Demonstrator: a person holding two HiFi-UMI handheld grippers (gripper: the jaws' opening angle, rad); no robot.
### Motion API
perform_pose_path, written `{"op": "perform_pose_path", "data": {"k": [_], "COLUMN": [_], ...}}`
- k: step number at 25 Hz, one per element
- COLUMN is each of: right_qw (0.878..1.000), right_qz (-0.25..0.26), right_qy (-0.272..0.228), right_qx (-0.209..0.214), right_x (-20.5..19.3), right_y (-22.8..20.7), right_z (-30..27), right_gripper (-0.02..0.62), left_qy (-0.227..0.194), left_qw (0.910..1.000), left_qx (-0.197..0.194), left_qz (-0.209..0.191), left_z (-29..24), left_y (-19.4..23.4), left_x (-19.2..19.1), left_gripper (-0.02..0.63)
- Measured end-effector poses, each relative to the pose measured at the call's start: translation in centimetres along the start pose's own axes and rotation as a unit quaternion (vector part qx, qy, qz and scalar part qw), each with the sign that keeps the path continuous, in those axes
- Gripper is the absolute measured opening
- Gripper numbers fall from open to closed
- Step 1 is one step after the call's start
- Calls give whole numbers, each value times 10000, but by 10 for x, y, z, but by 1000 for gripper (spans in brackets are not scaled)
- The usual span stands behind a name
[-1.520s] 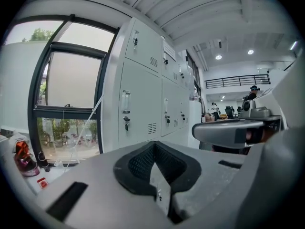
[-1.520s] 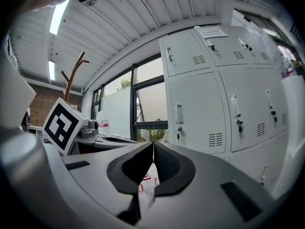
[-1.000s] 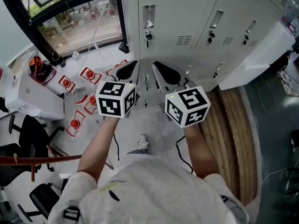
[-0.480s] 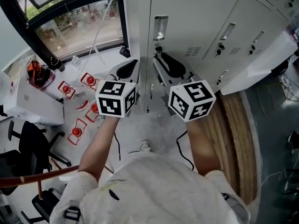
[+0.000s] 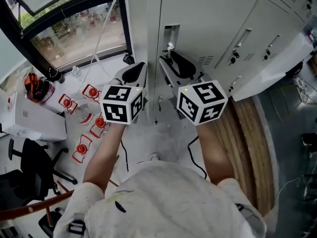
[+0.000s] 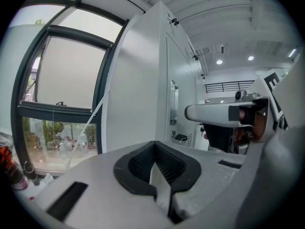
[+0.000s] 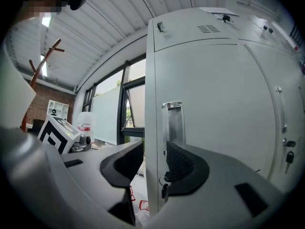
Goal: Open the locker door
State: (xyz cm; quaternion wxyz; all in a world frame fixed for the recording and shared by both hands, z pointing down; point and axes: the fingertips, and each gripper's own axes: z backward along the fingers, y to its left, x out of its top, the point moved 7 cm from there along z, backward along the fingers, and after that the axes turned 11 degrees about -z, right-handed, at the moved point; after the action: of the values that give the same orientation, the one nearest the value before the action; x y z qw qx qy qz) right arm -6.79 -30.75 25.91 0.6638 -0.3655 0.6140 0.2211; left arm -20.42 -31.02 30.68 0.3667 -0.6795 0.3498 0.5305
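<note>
Approach | right gripper (image 7: 151, 168), jaws apart and empty, lines up just below the handle (image 7: 172, 123) of the closed door (image 7: 224, 104) | left gripper (image 6: 155, 166), jaws together on nothing (idle) | next, we judge: we seat one jaw behind the handle, clamp squarely, pull along the hinge arc.

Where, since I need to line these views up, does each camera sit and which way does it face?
Head view: on the person's head, facing steeply down at the lockers; forearms, left gripper and right gripper show.
Left gripper view: on the left gripper, facing along its shut jaws toward the lockers and window; right gripper at right.
Right gripper view: on the right gripper, facing along its open jaws at the door handle; left gripper's cube at left.
Shared: all three show that handle.
</note>
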Motion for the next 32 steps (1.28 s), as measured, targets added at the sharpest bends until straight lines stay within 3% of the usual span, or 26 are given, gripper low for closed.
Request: {"op": "perform_pose_path", "data": {"k": [9,25,32], "right_qw": [9999,9991,9993], "right_qz": [114,182,171], "right_qy": [-99,-79,-76], "right_qx": [52,379,315], "right_x": [8,15,14], "right_y": [-8,-6,-2], "right_z": [-22,-36,-25], "right_gripper": [167,181,180], "left_qy": [-41,30,70], "left_qw": [10000,9998,9998], "left_qx": [64,178,146], "left_qz": [26,52,136], "left_z": [-12,-12,-6], "left_y": [19,31,27], "left_x": [-2,-4,-11], "left_gripper": [6,6,6]}}
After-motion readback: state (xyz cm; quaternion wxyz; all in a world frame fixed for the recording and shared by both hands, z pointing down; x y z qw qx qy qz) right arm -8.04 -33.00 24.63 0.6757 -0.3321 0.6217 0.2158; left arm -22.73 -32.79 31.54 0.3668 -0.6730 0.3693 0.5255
